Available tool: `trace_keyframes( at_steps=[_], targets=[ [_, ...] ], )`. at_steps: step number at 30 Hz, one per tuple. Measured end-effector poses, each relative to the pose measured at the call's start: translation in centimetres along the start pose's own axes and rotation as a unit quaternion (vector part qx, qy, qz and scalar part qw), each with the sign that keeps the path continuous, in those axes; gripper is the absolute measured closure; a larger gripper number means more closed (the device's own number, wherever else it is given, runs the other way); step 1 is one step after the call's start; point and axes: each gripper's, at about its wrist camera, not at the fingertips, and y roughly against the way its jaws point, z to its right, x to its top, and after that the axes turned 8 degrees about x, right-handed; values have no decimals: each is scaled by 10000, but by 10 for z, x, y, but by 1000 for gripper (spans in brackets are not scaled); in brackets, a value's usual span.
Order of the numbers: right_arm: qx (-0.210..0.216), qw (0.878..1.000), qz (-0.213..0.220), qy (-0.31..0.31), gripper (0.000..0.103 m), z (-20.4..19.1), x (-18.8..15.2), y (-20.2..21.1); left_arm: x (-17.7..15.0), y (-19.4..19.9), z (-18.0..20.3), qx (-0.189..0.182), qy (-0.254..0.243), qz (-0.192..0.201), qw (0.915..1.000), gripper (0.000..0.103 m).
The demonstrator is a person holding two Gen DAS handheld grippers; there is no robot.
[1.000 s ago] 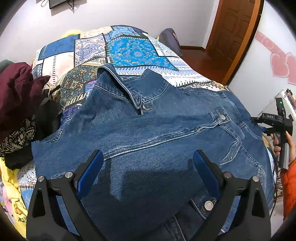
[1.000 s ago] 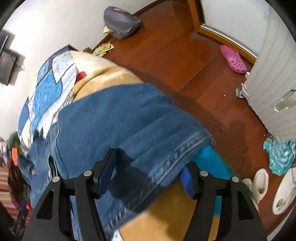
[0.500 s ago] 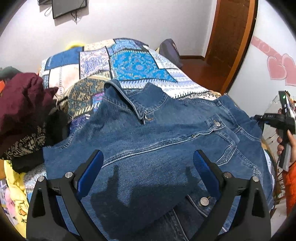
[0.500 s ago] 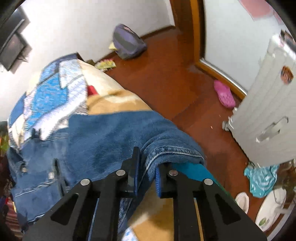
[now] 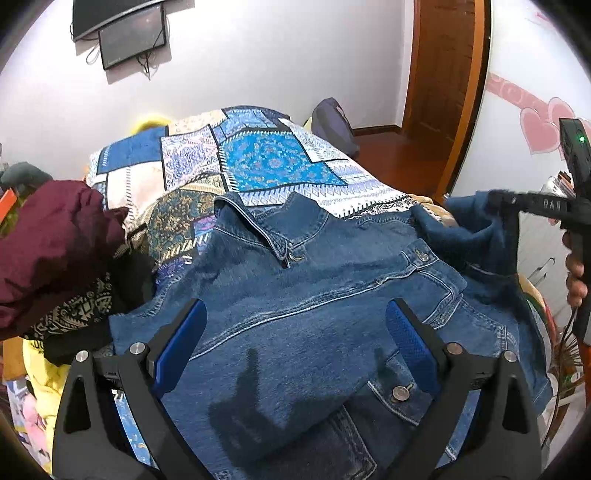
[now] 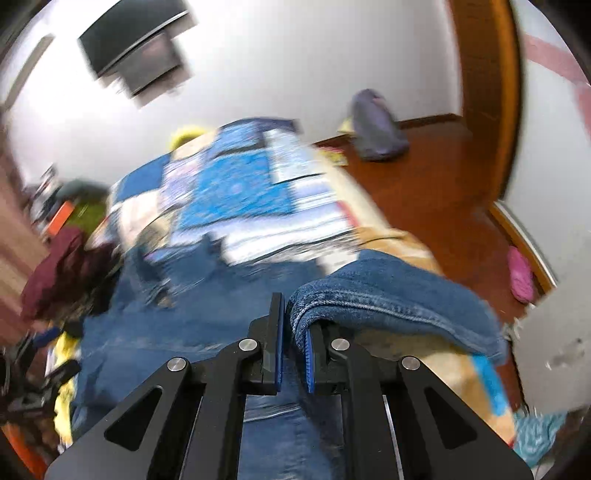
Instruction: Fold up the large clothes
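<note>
A blue denim jacket [image 5: 303, 295] lies spread on a bed with a patchwork cover [image 5: 258, 162], collar toward the far side. My left gripper [image 5: 295, 343] is open and empty, hovering over the jacket's near front panel. My right gripper [image 6: 293, 332] is shut on a hemmed edge of the denim jacket [image 6: 373, 295] and holds it lifted off the bed. In the left wrist view the right gripper [image 5: 498, 201] shows at the far right with the raised denim hanging from it.
A maroon garment [image 5: 51, 240] and dark patterned clothes [image 5: 81, 310] are piled at the bed's left side. A purple bag [image 6: 373, 129] sits on the wooden floor near the door [image 5: 443, 74]. A pink slipper [image 6: 519, 273] lies at the right. A TV [image 5: 129, 33] hangs on the wall.
My right gripper closed on the jacket's right edge and lifted it up and inward. My left gripper stayed open and drew back slightly.
</note>
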Motion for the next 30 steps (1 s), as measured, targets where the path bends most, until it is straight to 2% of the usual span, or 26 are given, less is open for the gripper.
trace_keyframes(
  at_steps=[4,6,10,13,16,18,24,26,30],
  targets=[
    [228,9972,-564,437,95,-28,-20,-30,-2,4,-2,12,-33,43,10000,5],
    [160,9948,-830,564,95,-35,-33,-44,-4,5,-2,19,-38,62,10000,5],
    [108,9904,-1281,505,91,-34,-51,-63,-8,5,-4,-13,-11,35,10000,5],
    [-22,9890,-1417,433,90,-34,-57,-65,-11,4,-6,-14,-18,8,10000,5],
    [-156,9874,-1505,461,74,-40,-60,-58,-12,4,-6,-35,-10,-2,10000,5],
    [-333,9872,-1448,580,64,-44,-62,-49,-12,4,-6,-60,4,6,10000,5],
    [-731,9881,-1052,850,54,-46,-64,-21,-11,5,-1,-116,6,23,9999,5],
    [-771,9905,-914,681,54,-37,-62,-14,-11,4,2,-117,-12,9,9999,5],
    [-767,9960,-452,-74,54,-3,-52,5,-11,2,7,-124,-71,-32,9999,5]
  ],
)
